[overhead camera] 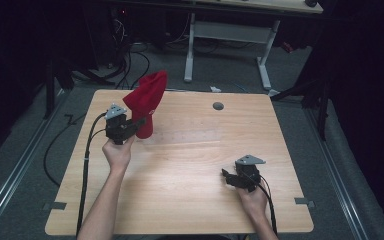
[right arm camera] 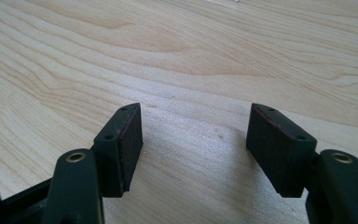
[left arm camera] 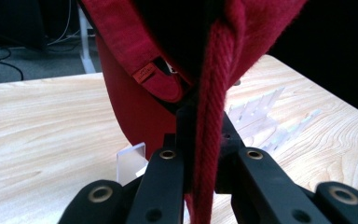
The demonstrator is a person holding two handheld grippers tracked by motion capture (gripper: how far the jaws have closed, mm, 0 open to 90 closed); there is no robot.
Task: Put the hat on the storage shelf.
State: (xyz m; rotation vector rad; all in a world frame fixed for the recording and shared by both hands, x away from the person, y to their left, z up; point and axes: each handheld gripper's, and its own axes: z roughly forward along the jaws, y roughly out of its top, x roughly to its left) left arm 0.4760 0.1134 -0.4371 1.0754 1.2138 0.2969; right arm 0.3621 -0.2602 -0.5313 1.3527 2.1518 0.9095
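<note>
The red knitted hat (overhead camera: 146, 102) is up off the table (overhead camera: 190, 200) at the far-left part of the wooden top, hanging in a loose cone with its tip pointing up and back. The left gripper (overhead camera: 139, 121) has it — jaws clenched tight on a thick fold of the red fabric, which in the left gripper view runs as a ribbed band (left arm camera: 210, 140) straight down between the two black jaws. A small red tag (left arm camera: 144, 73) shows on the hat's turned-up cuff. Just behind the hat, lying flat on the wood, is a clear plastic rack (left arm camera: 261, 119) with upright ribs; a small clear piece (left arm camera: 131, 161) sits just beside the hat's lower edge.

Over on the near-right side of the table, well apart from the hat, the right gripper (overhead camera: 226, 176) rests low over the wood — its jaws spread wide, pads (right arm camera: 131, 144) bare, nothing but wood grain between them. A grey round grommet (overhead camera: 218, 106) sits at the far edge of the top.
</note>
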